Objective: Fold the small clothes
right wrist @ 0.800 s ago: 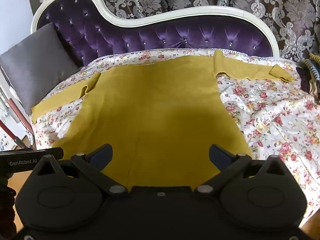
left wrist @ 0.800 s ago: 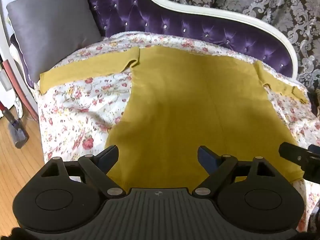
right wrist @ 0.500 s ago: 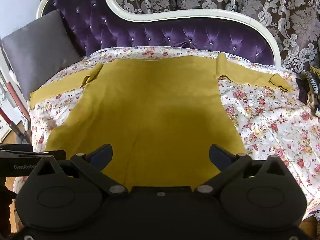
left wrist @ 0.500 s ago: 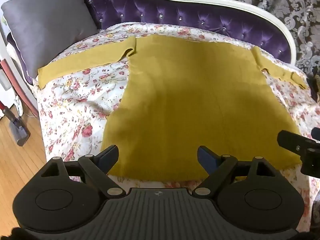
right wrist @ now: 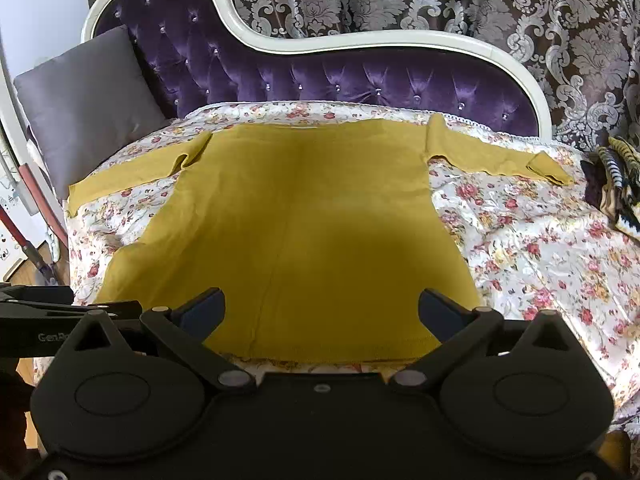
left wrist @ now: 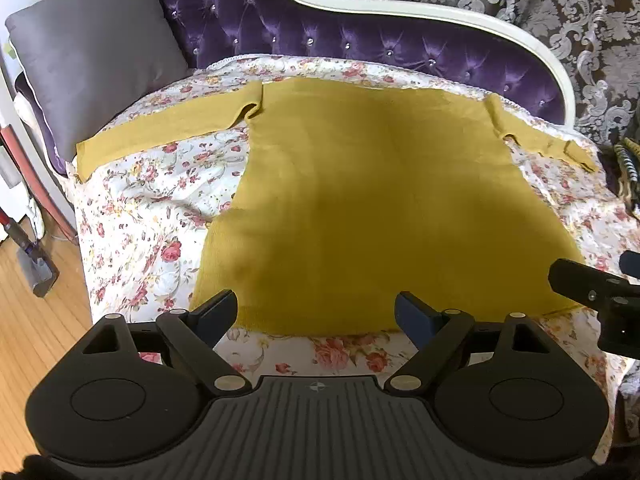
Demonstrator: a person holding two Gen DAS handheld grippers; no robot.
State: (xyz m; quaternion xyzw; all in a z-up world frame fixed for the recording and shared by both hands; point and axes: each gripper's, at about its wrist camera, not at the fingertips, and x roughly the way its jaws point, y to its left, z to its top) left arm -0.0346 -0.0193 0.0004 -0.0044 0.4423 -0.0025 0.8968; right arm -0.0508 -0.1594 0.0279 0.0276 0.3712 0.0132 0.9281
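Left wrist: sweater (left wrist: pixel 372 200) beyond gripper (left wrist: pixel 316 312).

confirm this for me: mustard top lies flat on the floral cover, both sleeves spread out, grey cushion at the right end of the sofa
One thing is off: the grey cushion sits at the left end of the sofa, not the right, as the right wrist view shows. The rest holds: the mustard top lies flat on the floral cover with both sleeves spread out.
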